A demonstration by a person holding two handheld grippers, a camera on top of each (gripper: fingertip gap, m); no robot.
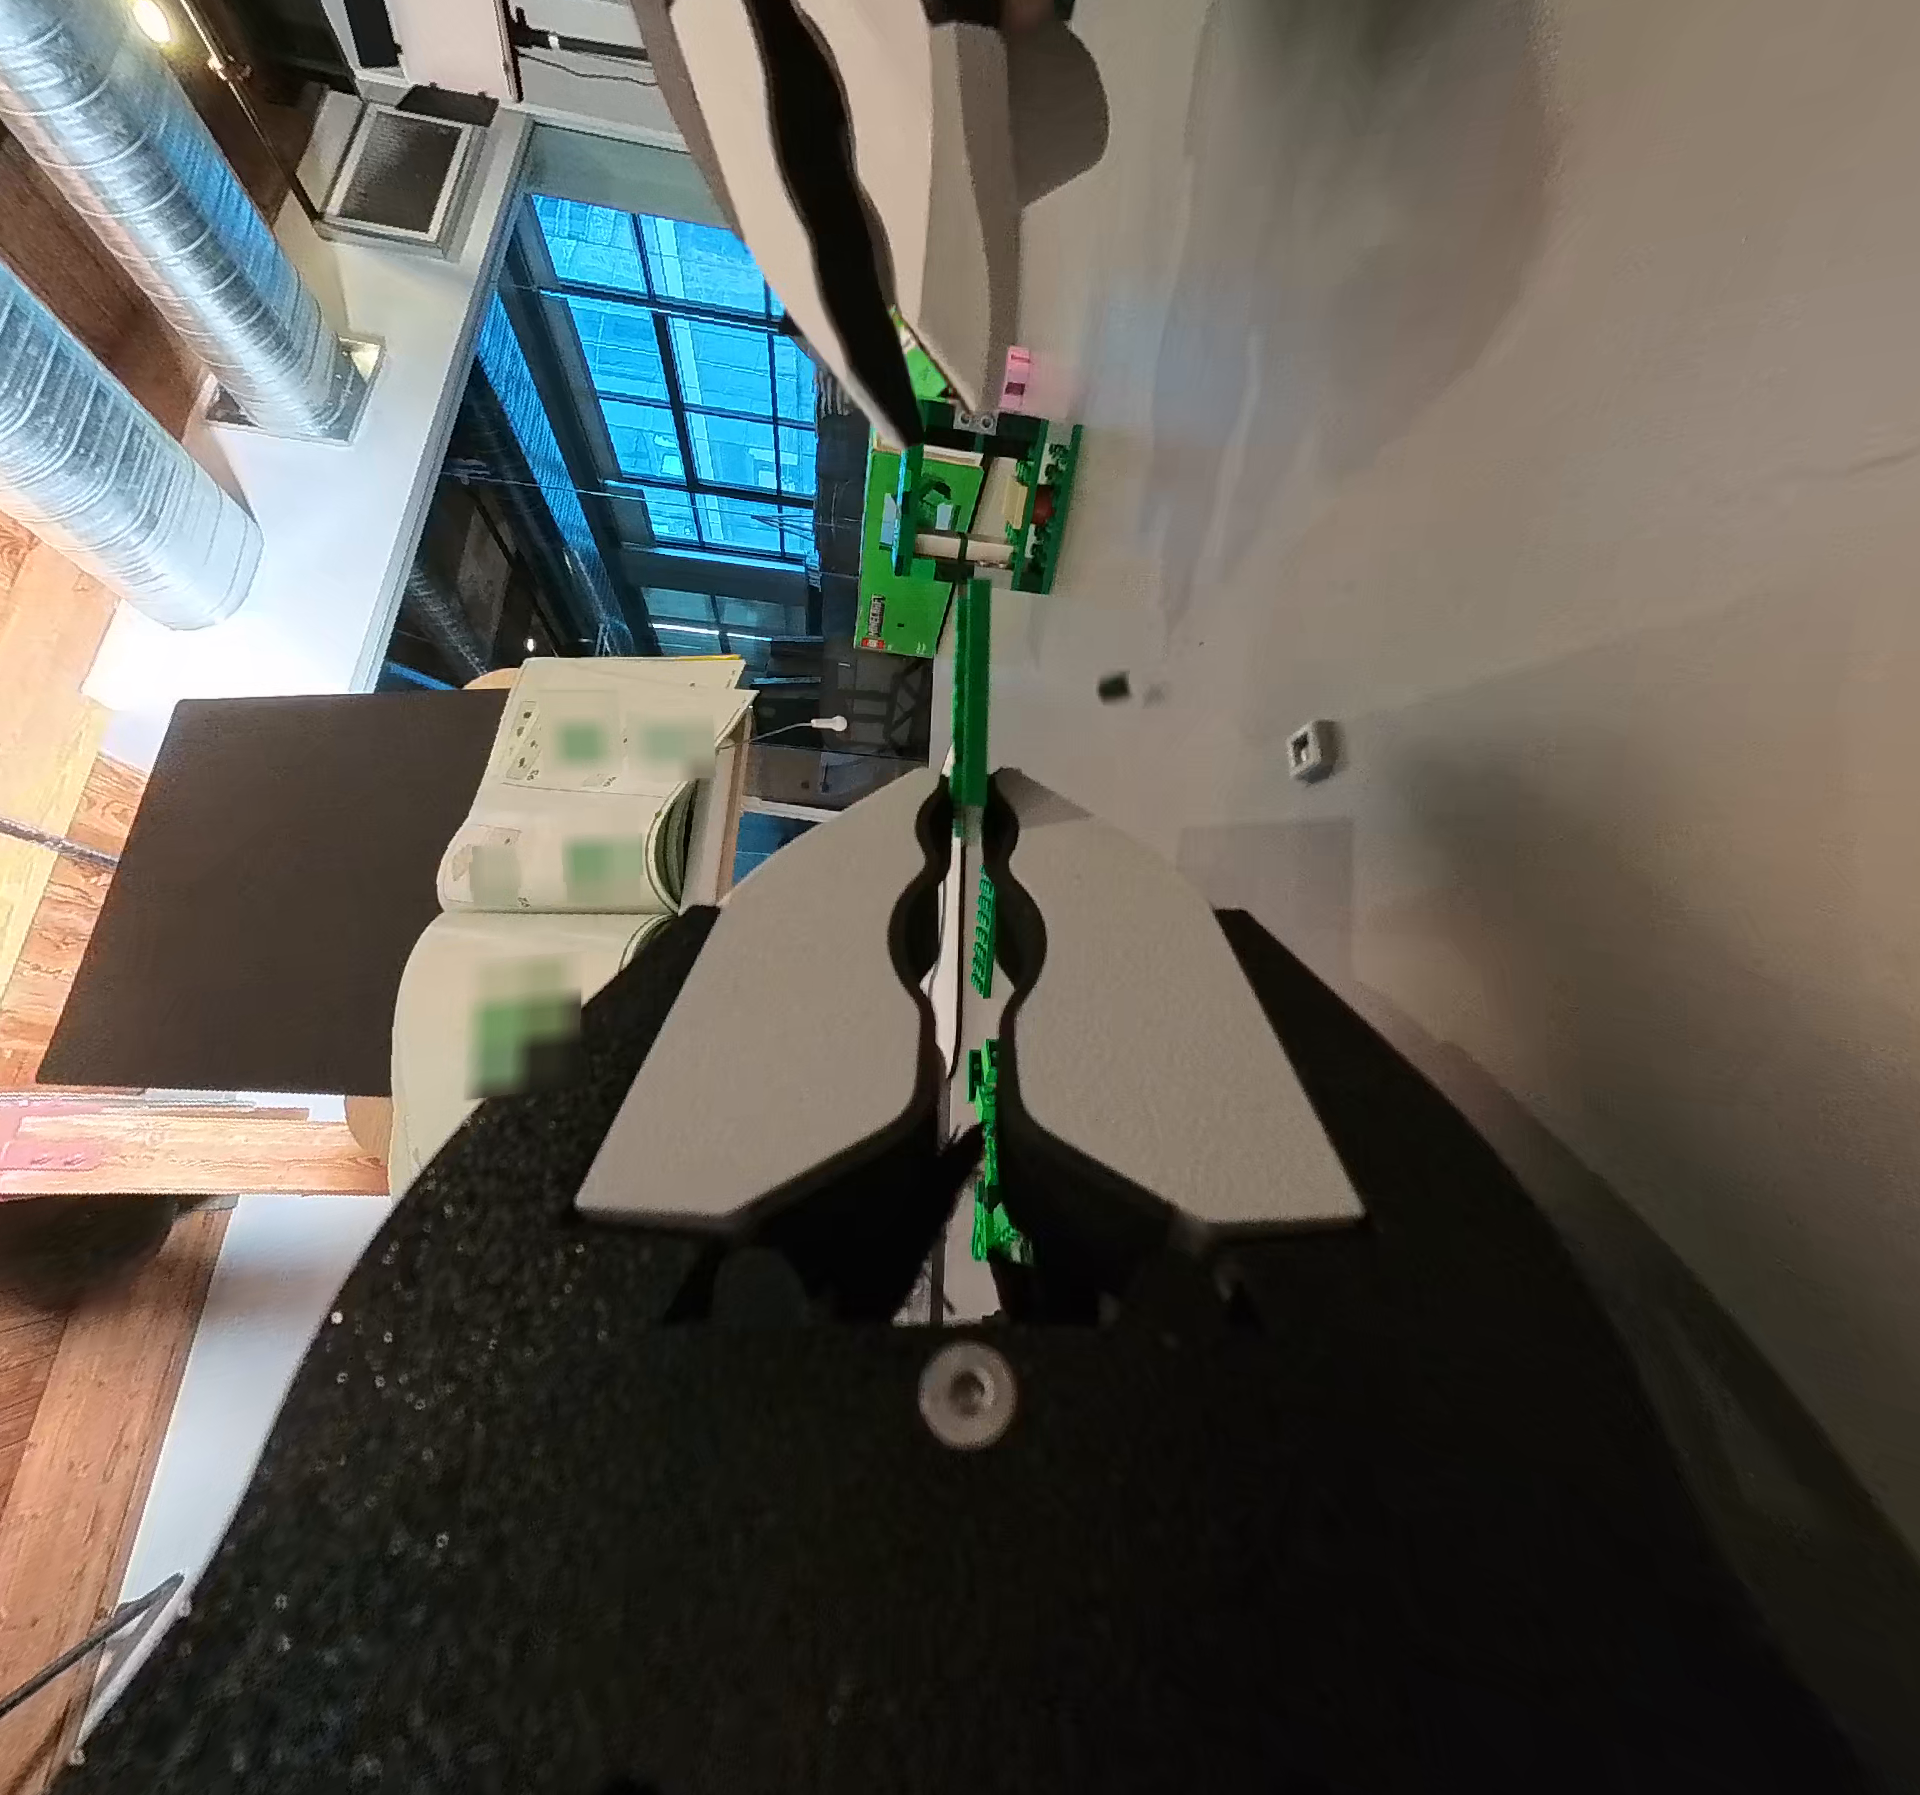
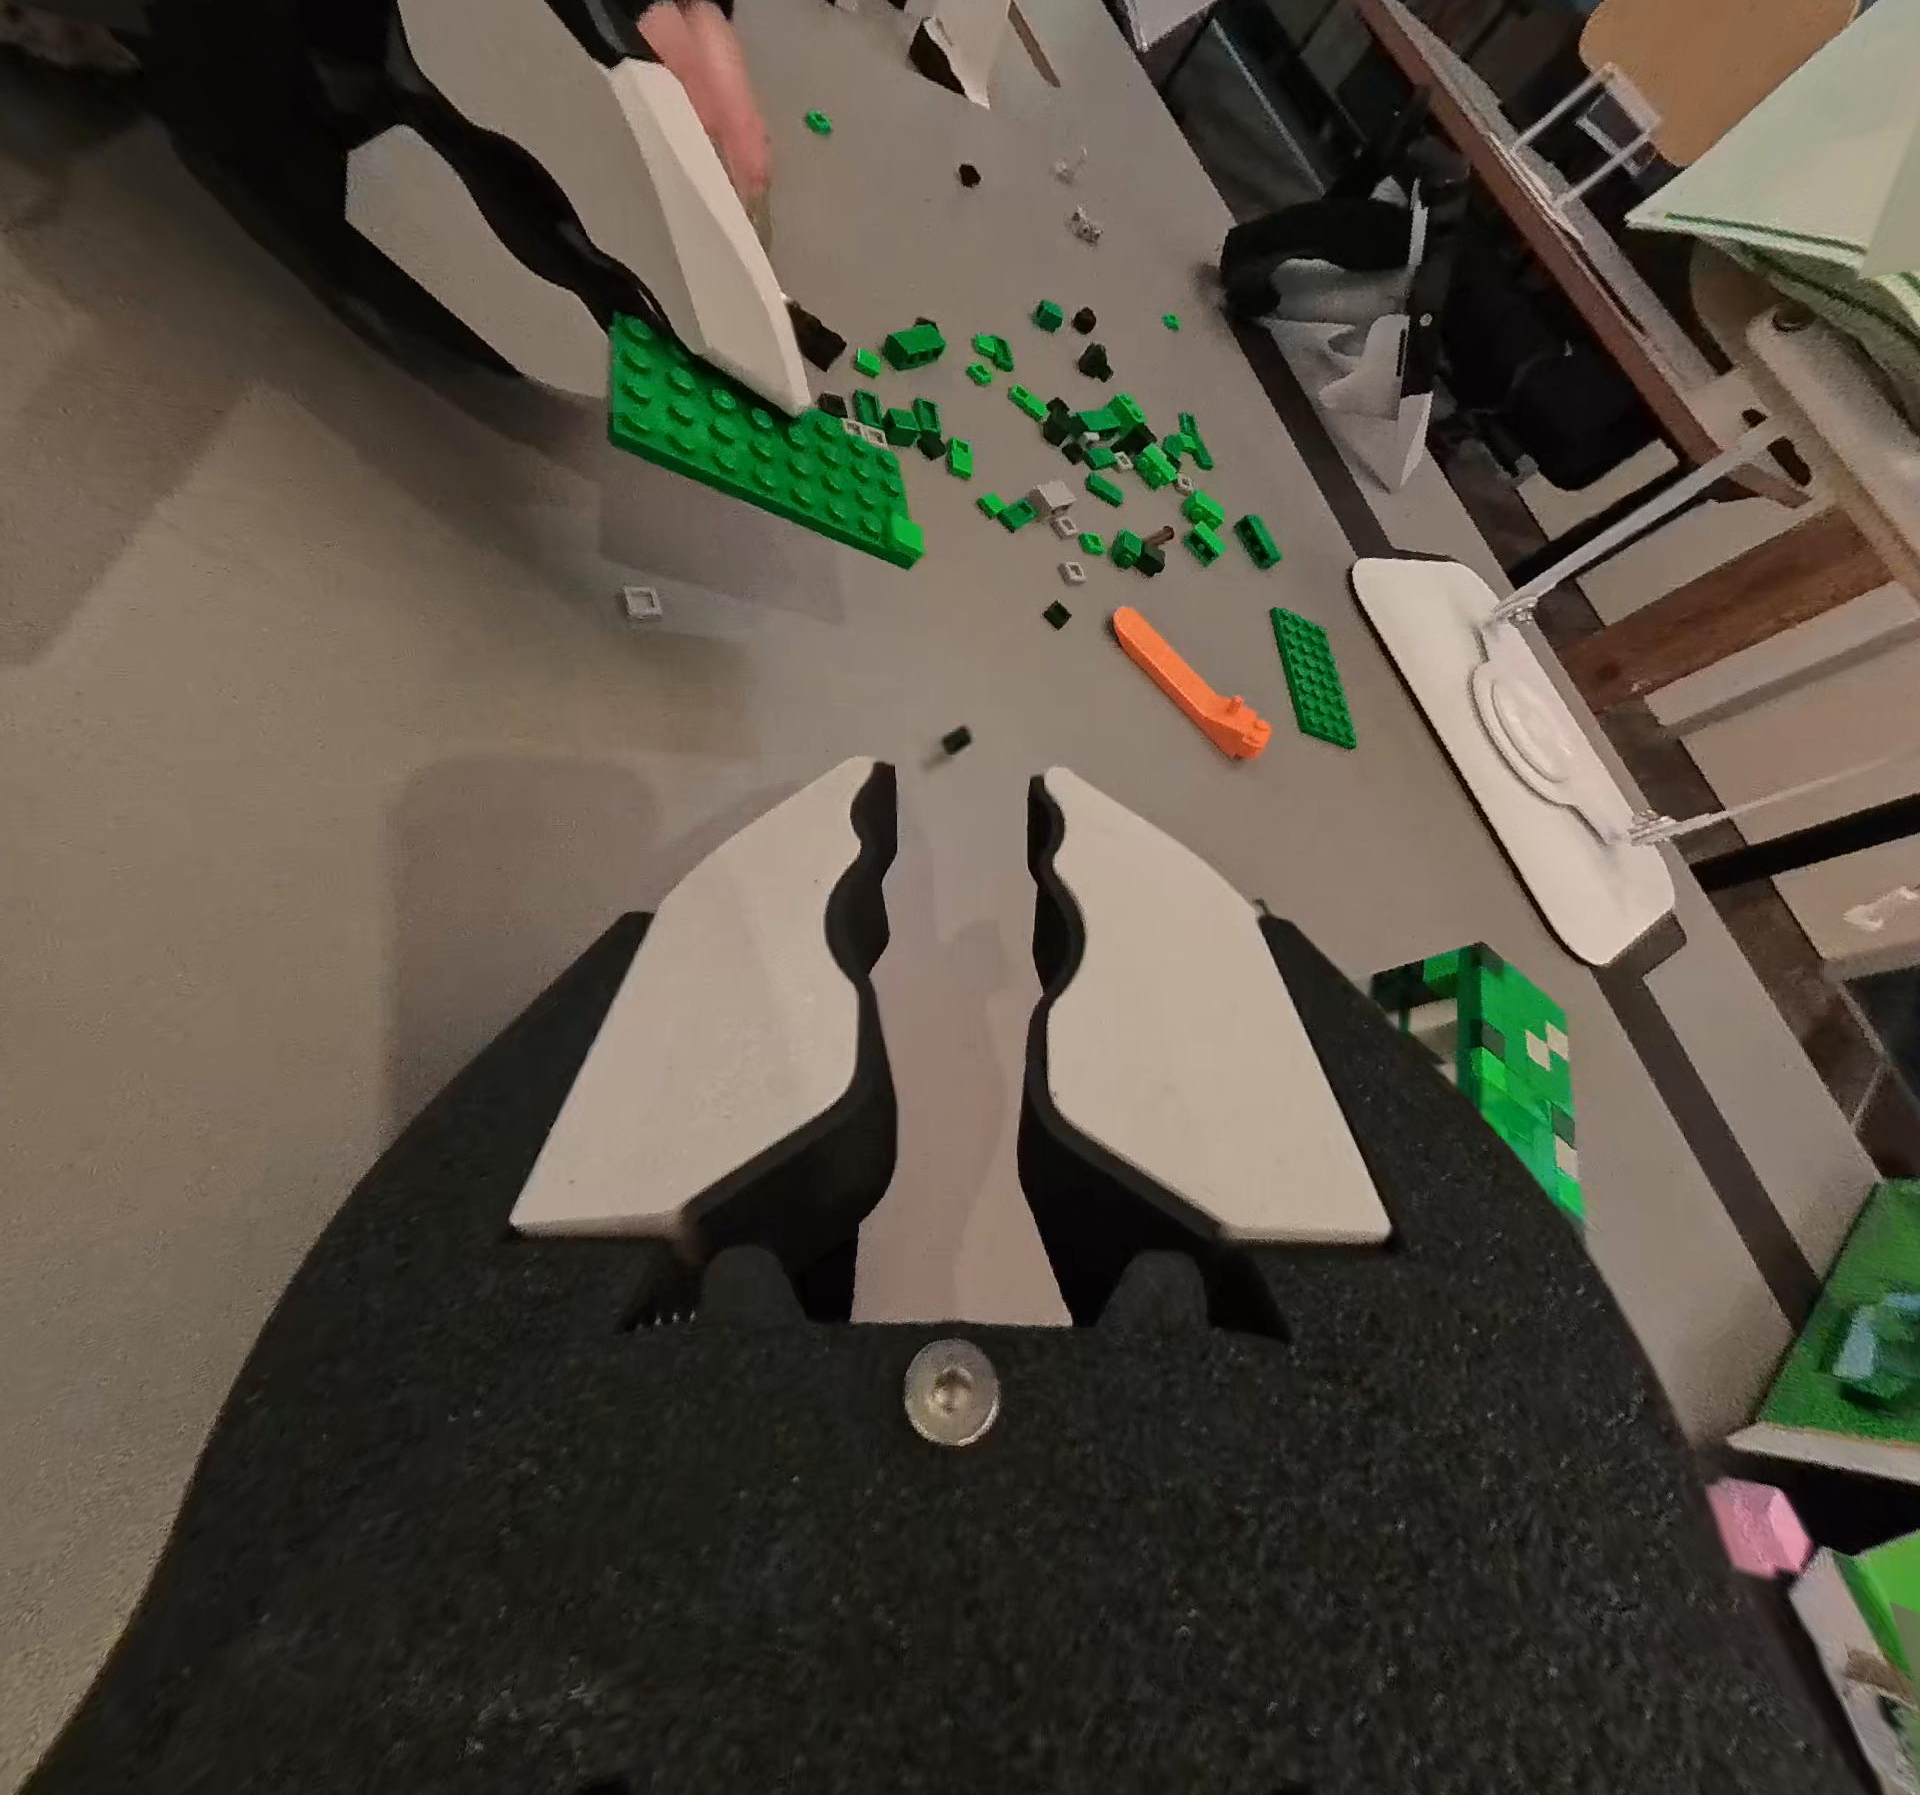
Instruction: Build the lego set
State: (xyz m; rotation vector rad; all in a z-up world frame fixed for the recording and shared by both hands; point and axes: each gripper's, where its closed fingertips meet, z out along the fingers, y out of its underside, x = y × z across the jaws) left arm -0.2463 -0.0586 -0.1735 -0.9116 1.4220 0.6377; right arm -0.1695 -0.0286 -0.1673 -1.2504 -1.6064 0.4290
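My left gripper (image 1: 971, 789) is shut on a large green studded plate (image 1: 974, 665), seen edge-on in the left wrist view. In the right wrist view the same plate (image 2: 758, 457) is held at its far corner by the left gripper (image 2: 707, 363), tilted with its low edge near the table. My right gripper (image 2: 961, 779) is open and empty above the grey table, just short of a small dark piece (image 2: 951, 743). It also shows at the top of the left wrist view (image 1: 940, 420). Several loose green and dark bricks (image 2: 1101, 436) lie scattered beyond.
An orange brick separator (image 2: 1184, 680) and a small green plate (image 2: 1311, 675) lie to the right. A white pad (image 2: 1507, 748) sits at the table's edge. A green block figure (image 2: 1496, 1070), a pink piece (image 2: 1756, 1527) and a green set box (image 1: 904, 592) stand nearby. An open booklet (image 1: 582, 810) stands behind. Spacing between my two grippers at the tips: around 9 centimetres. My left tips are about 35 centimetres from the pink piece (image 2: 1756, 1527), my right tips only 30 centimetres.
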